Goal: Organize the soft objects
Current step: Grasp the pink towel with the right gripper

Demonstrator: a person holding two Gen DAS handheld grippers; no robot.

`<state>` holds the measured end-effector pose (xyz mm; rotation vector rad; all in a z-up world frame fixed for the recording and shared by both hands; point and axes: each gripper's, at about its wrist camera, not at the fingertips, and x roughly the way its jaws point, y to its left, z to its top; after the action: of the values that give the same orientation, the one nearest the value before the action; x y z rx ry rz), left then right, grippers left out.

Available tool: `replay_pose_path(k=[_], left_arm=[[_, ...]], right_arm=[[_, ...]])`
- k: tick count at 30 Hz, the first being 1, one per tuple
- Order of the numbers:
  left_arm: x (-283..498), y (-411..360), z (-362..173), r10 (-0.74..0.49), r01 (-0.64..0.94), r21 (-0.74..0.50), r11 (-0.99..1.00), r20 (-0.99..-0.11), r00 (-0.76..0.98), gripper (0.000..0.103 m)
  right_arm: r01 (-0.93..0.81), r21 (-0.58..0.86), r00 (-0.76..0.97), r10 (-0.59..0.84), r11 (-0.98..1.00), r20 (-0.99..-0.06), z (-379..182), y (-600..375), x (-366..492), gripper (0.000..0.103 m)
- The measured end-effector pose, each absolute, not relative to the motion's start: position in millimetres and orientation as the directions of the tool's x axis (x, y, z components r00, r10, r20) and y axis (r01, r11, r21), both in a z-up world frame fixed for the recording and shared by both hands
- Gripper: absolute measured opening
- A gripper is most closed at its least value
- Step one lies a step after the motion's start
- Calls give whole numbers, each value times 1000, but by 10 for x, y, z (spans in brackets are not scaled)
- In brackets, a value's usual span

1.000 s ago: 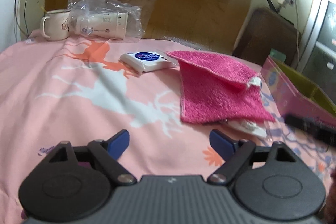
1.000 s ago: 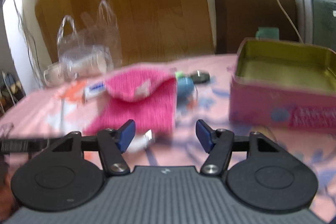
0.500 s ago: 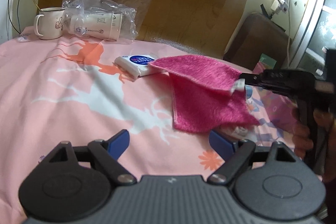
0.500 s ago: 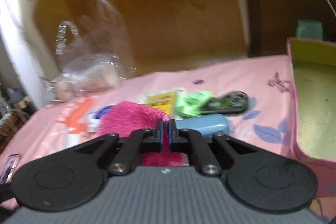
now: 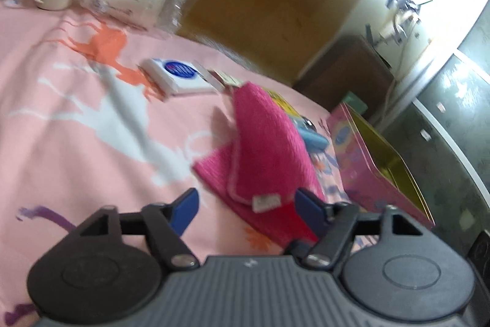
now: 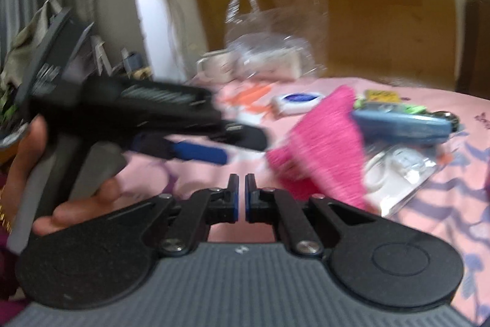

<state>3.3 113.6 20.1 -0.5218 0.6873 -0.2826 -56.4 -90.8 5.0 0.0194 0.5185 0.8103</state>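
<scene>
Daylight came from upper right in left wrist view, blown out to white glare over the wall. Both frames were motion-blurred; right wrist view was worse, with the pink towel (image 6: 324, 143) and plastic bag (image 6: 269, 29) smeared. Fisheye bent the edges heavily. Right gripper (image 6: 242, 198) stayed fairly sharp; the mug (image 6: 214, 68) was possibly out of focus, hard to tell.

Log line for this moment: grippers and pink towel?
left gripper: closing, pink towel between fingers | right gripper: shut, nothing visibly held | pink towel: bunched on sheet
</scene>
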Motion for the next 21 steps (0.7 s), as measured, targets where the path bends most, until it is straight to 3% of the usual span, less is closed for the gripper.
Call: replay_pose_path(k=[4,7,9,11,14,18,21], left_arm=[[83,966,167,-463,126,-545,829,-542,701,57],[129,888,188,-475,134,-548,825,-546,690,57],[125,903,241,-477,142,-554,820,-526,704,60],[124,962,278,-468,134,-561,817,-510,721,60],[195,1063,295,-474,107,-596,796,-503,723,66],[328,1060,403,-498,121,-626,770,-472,727,69],[442,903,457,-499,151,-590,793,-486,718,53]], right_arm=[[-705,150,581,686,693,-437,58,-838,-625,8],[-674,191,626,690,713,-365,197,-1092,-646,11],[-622,236,681,664,747,-309,313,-1327,-566,25],[-560,289,728,628,776,-276,386,-1500,-441,50],[-490,349,761,587,799,-277,391,-1634,-172,51],[-474,375,717,596,797,-361,200,-1469,69,54],[-502,353,670,613,790,-418,34,-1234,110,54]])
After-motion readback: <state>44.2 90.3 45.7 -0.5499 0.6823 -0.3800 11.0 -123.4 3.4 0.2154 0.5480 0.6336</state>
